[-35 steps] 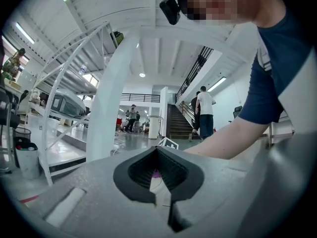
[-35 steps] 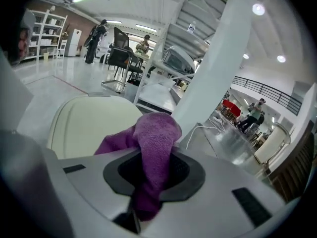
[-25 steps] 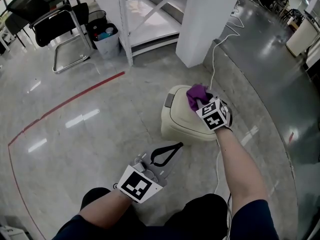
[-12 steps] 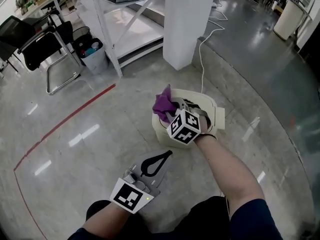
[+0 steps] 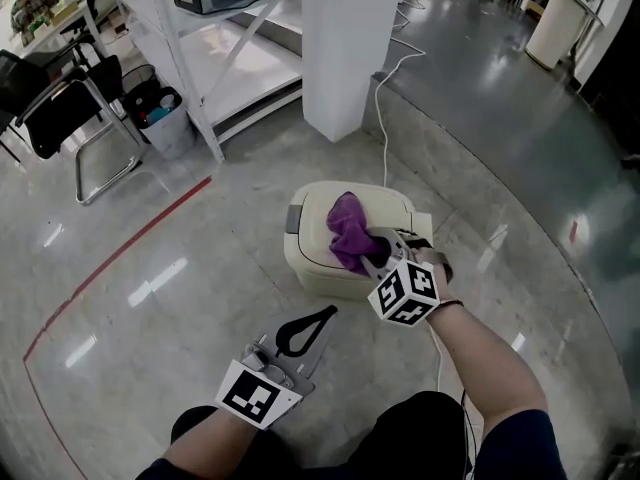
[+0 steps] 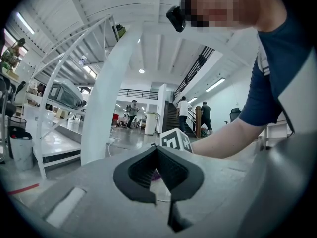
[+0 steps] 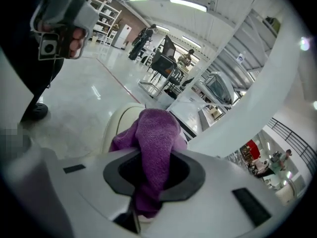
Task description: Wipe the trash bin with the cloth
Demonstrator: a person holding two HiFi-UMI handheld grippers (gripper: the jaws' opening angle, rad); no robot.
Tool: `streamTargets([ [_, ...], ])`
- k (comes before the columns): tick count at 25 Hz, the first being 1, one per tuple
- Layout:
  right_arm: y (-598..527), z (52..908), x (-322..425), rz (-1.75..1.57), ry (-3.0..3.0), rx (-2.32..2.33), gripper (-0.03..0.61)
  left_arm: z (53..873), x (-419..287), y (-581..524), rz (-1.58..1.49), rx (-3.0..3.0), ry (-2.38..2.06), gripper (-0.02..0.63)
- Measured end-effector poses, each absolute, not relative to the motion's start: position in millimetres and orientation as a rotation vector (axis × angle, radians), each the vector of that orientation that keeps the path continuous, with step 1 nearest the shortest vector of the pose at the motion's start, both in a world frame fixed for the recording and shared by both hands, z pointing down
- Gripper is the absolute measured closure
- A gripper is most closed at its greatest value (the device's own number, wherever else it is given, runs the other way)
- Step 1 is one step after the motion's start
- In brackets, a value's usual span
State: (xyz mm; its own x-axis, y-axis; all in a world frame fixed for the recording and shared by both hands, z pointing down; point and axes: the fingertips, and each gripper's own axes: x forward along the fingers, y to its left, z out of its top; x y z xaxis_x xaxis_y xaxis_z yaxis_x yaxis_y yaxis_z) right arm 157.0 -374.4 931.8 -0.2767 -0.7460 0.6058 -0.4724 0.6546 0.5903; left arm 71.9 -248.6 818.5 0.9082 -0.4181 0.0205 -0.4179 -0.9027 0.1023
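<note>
Purple cloth (image 5: 347, 230), bunched up, is pinched in the right gripper (image 5: 372, 256) and seems to rest on top of the cream trash bin (image 5: 308, 264), forearm (image 5: 478, 353) reaching forward, while the left gripper (image 5: 322, 318) hangs low, jaws pressed together.

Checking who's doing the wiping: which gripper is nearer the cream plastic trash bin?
Right. The right gripper holds a purple cloth on top of the cream plastic trash bin; the left gripper, shut and empty, hangs short of it, not touching.

Open floor (image 5: 170, 268) left of bin (image 5: 315, 263) — pillar (image 5: 345, 48) behind.
</note>
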Motion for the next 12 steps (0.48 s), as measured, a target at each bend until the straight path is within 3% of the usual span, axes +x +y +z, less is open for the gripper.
streamTargets([
  [12, -318, 937, 218, -0.187, -1.921, 1.243, 0.499, 819, 84, -248, -0.020, 2.980, -0.595, 0.611],
])
